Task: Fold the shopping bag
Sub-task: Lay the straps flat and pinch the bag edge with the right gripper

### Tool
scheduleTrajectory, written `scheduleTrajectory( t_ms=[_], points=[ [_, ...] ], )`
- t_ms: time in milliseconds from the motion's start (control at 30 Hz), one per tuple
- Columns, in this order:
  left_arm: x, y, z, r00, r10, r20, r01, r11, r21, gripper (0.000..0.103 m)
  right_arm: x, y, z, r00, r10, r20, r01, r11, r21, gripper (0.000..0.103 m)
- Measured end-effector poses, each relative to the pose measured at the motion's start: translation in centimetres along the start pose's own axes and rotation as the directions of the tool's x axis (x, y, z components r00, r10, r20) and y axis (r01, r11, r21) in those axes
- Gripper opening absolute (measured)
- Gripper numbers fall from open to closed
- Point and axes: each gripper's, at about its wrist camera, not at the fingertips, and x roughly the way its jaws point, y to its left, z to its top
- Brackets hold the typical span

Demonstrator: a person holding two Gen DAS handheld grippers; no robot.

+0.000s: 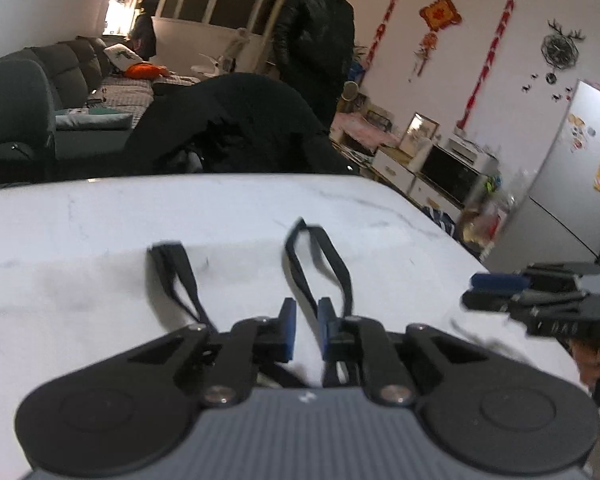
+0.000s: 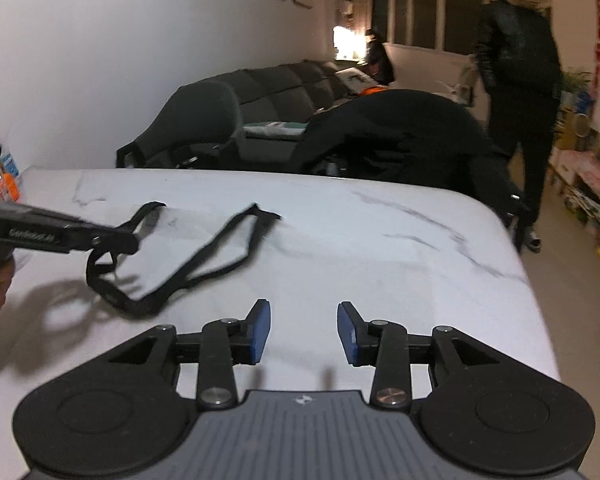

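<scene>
shopping bag (image 2: 204, 248), pale with black handles (image 2: 216, 256), lies flat on the white marble table (image 2: 380, 216), toward the side nearer the sofa (image 2: 284, 80). it looks light, thin and floppy, so it should crease easily but slide on the smooth top; the webbing handles or a hemmed edge seem the surest places to pinch.

left gripper (image 1: 307, 330) has its jaws drawn narrow, with a strap running up between them; blur makes it hard to say whether the blue pads (image 1: 288, 330) actually bite the strap, though it looks held. right gripper (image 2: 304, 332) hovers spread wide and empty over bare cloth, on the side of the handles away from the sofa.

the right wrist view alone shows the left tool (image 2: 60, 236) from the side, reaching into a handle loop, and the bag's outline. the left wrist view alone shows the strap passing between the jaws, and the fridge (image 1: 572, 184) beyond the table.
</scene>
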Motion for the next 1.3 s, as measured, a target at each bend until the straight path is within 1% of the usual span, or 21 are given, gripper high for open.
scheduleTrajectory(
  t_ms=[33,167,200,267,333,400,500,533,700,833,967,1133,1233,1300],
  points=[
    [-0.2,-0.2,-0.5,1.000,0.000,-0.007,0.000,1.000,0.004,0.010,-0.8,-0.4,-0.6,1.000,-0.007,0.001,0.007,1.000,0.012,0.038],
    [0.5,-0.1,-2.1,0.997,0.044,-0.065,-0.043,0.999,0.015,0.011,-3.9,-1.7,-3.3,0.999,-0.037,0.001,0.037,0.997,0.068,0.049],
    [0.7,0.1,-2.4,0.996,0.053,-0.079,-0.051,0.999,0.016,0.011,-4.6,-2.0,-3.9,0.999,-0.044,-0.002,0.044,0.996,0.081,0.050],
    [0.5,0.0,-2.8,0.996,0.060,-0.065,-0.059,0.998,0.016,0.013,-5.6,-2.5,-5.0,0.998,-0.057,-0.018,0.059,0.993,0.103,0.050],
    [-0.1,-0.2,-2.8,0.997,0.053,-0.052,-0.052,0.999,0.006,0.022,-6.5,-2.9,-6.0,0.996,-0.076,-0.037,0.079,0.991,0.109,0.050],
    [-0.9,-0.5,-2.8,0.998,0.049,-0.033,-0.049,0.999,0.004,0.042,-6.9,-3.0,-6.7,0.994,-0.095,-0.057,0.101,0.989,0.106,0.050],
    [-2.4,-1.1,-3.0,0.999,0.047,-0.001,-0.047,0.999,0.013,0.053,-7.3,-3.0,-7.4,0.990,-0.117,-0.081,0.124,0.988,0.090,0.050],
    [-2.9,-1.0,-2.9,0.999,0.052,0.005,-0.052,0.999,0.017,0.054,-7.4,-2.9,-7.5,0.989,-0.122,-0.085,0.129,0.988,0.084,0.050],
    [-5.4,-0.8,-3.2,0.994,0.104,0.019,-0.104,0.994,0.030,0.071,-7.4,-2.4,-8.1,0.983,-0.149,-0.112,0.156,0.986,0.059,0.050],
    [-7.0,0.4,-3.4,0.977,0.211,0.004,-0.211,0.977,0.035,0.076,-7.4,-2.3,-8.6,0.980,-0.161,-0.112,0.169,0.984,0.063,0.049],
    [-8.8,2.1,-4.1,0.961,0.275,0.007,-0.275,0.961,0.007,0.078,-7.5,-2.0,-8.9,0.981,-0.168,-0.100,0.175,0.982,0.065,0.048],
    [-10.4,4.5,-4.8,0.944,0.331,-0.001,-0.331,0.942,-0.047,0.080,-7.7,-1.4,-9.2,0.983,-0.166,-0.083,0.171,0.984,0.056,0.036],
    [-10.8,5.4,-5.4,0.935,0.355,-0.005,-0.354,0.933,-0.064,0.080,-7.8,-1.0,-9.3,0.983,-0.169,-0.072,0.173,0.983,0.057,0.030],
    [-11.1,5.9,-5.7,0.930,0.369,-0.001,-0.368,0.927,-0.071,0.080,-7.8,-0.7,-9.4,0.983,-0.174,-0.065,0.178,0.982,0.058,0.022]
  ],
)
